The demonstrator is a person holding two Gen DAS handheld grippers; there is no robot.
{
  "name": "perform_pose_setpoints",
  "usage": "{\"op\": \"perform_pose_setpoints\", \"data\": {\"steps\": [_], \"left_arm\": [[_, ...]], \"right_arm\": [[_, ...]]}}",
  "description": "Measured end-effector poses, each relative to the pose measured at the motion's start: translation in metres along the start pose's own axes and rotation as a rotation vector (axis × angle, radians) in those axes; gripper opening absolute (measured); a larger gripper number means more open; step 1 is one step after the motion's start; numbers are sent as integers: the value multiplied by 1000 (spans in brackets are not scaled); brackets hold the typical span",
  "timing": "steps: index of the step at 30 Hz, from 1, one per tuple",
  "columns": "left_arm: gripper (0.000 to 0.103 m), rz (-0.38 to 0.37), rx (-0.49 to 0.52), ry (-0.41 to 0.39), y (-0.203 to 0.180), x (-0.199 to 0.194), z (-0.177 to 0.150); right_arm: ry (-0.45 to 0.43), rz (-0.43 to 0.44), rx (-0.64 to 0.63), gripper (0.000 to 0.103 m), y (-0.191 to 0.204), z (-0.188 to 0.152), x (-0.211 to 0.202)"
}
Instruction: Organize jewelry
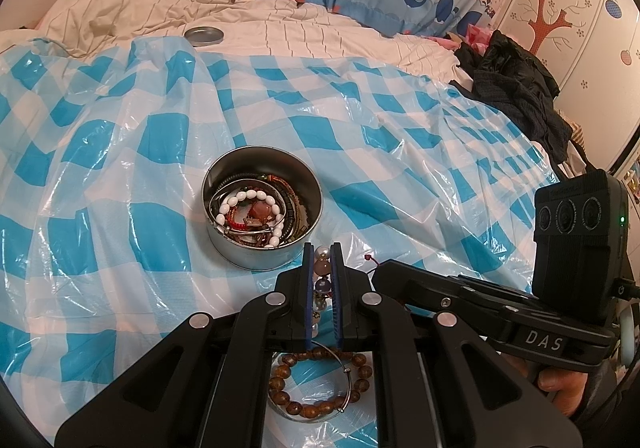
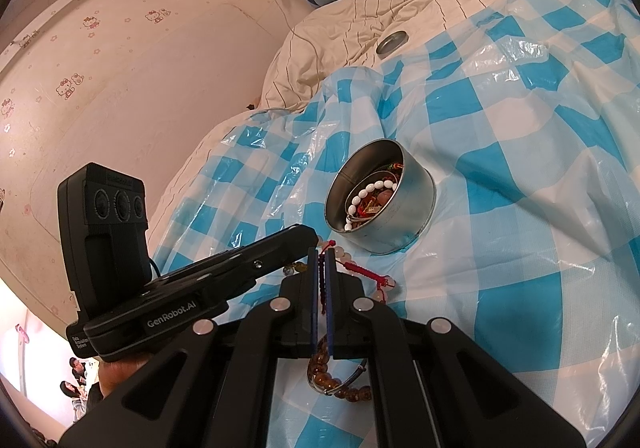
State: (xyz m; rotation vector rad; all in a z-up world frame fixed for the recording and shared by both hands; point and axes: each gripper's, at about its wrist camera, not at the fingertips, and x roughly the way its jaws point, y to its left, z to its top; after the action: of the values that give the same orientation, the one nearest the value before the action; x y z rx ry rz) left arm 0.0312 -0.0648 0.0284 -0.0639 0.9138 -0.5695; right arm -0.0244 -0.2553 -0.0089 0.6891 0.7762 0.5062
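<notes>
Pinching a mixed-bead bracelet (image 1: 323, 280) near the round tin (image 1: 262, 208) at its 5 o'clock, the left gripper (image 1: 322, 248) is nearly closed while the right gripper (image 2: 321, 253) clamps its red cord (image 2: 321, 268), their linkages partly hiding a brown bead bracelet (image 1: 320, 384).

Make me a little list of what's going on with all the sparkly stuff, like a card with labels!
surface: blue checked plastic sheet on a bed
tin: open, upright, holding white bead bracelet and other jewelry
lid: lying far back on the bedding
left tool: shut on mixed bead bracelet
right tool: shut on that bracelet's red cord
still loose: brown bead bracelet, thin metal bangle
</notes>
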Motion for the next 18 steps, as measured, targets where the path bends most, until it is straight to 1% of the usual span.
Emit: {"op": "perform_pose_setpoints", "data": {"steps": [8, 11, 18], "left_arm": [[7, -9, -8, -4, 1, 0, 0], [7, -27, -30, -7, 4, -1, -1], [7, -33, -64, -16, 11, 0, 3]], "right_arm": [[2, 1, 1, 4, 1, -1, 1], [3, 3, 7, 4, 1, -3, 1], [2, 27, 35, 4, -1, -6, -2]]}}
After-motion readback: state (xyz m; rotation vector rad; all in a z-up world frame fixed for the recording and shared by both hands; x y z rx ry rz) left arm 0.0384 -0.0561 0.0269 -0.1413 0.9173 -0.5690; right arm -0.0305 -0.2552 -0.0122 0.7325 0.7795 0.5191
